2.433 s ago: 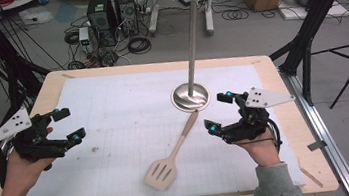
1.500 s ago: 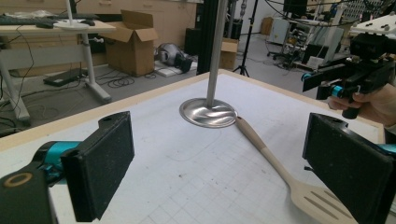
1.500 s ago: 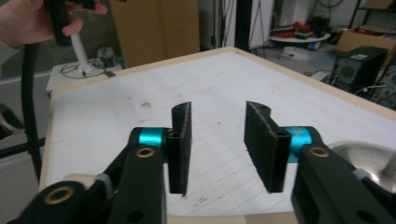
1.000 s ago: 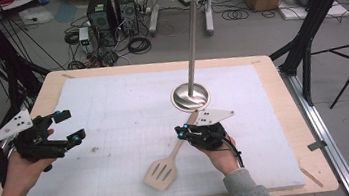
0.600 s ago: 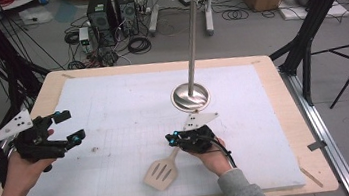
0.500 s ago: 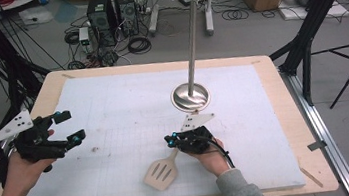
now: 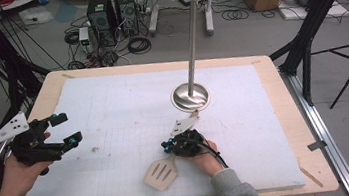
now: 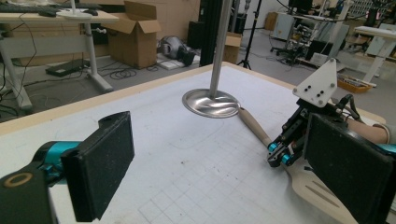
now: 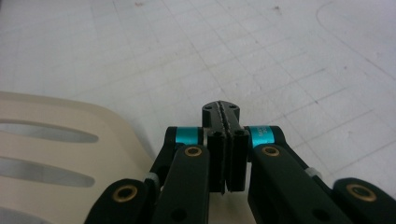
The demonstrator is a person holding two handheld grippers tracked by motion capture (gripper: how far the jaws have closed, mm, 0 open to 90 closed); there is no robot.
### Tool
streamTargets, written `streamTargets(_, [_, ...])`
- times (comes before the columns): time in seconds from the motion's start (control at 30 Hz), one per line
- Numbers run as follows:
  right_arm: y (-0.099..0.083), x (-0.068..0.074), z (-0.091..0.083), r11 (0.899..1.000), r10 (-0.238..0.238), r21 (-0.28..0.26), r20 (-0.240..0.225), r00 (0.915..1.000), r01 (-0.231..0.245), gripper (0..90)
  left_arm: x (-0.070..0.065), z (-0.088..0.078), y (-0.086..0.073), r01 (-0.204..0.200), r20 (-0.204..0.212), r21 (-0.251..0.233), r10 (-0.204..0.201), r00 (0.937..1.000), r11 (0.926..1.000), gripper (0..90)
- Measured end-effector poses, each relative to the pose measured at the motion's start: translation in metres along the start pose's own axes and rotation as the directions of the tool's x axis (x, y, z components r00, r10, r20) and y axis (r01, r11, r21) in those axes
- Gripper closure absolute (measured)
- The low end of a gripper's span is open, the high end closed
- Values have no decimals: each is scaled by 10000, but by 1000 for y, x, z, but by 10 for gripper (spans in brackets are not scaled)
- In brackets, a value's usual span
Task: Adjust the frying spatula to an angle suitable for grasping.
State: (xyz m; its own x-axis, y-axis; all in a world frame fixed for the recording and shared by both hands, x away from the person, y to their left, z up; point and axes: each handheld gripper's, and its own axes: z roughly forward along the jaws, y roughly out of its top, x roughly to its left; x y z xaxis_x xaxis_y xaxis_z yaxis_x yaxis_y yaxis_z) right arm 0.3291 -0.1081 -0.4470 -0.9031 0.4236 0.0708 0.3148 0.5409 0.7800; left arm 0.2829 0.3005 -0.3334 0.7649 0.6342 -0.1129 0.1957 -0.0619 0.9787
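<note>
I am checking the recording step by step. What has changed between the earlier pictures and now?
The right gripper moved from the right of the stand's base toward the person and leftward, down to the spatula, and its jaws are now shut over the handle near the blade. Whether it actually grips the handle I cannot tell. The left gripper, open, the spatula and the metal stand stayed in place.

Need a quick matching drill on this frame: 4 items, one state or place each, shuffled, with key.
Items
1. left gripper
2. right gripper
3. spatula
4. metal stand

States or places
A. upright on a round base
B. jaws pressed together, low over the mat
C. lying flat, slotted blade toward the person
D. jaws wide apart, at the table's left edge

Pairs: 1-D, 2-B, 3-C, 4-A
</note>
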Motion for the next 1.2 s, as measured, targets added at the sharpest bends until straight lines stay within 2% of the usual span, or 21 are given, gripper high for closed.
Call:
streamTargets(0.03, [0, 1, 1, 9999, 78, 152, 15, 10000, -79, 896, 0, 0, 0, 10, 10, -3, -10, 10000, 10000, 95])
streamTargets(0.17, [0, 2, 0, 9993, -184, 329, 44, 9998, 182, 900, 0, 1, -1, 31, 41, 77, -31, 10000, 10000, 95])
streamTargets(0.3, [1, 6, -4, 9963, -531, 696, 268, 9982, 512, 900, 1, 2, -1, 22, 88, 114, -23, 10000, 9999, 95])
streamTargets(0.43, [-2, 5, -7, 9969, -264, 751, 176, 9995, 251, 900, 2, 3, -1, 45, 133, 124, -47, 9999, 9999, 95])
streamTargets(0.5, [-3, 5, -8, 9969, -300, 729, 197, 9994, 284, 900, 2, 4, -1, 45, 135, 160, -47, 9999, 9999, 95])
streamTargets(0.83, [-7, 3, -15, 9985, 118, 528, -19, 9999, -116, 900, 4, 1, -2, 117, 117, 141, -118, 9999, 9998, 95])
streamTargets(1.2, [-16, 0, -28, 9977, 134, 673, -295, 9995, -114, 900, 3, 4, -3, 144, 198, 201, -148, 9997, 9997, 95])
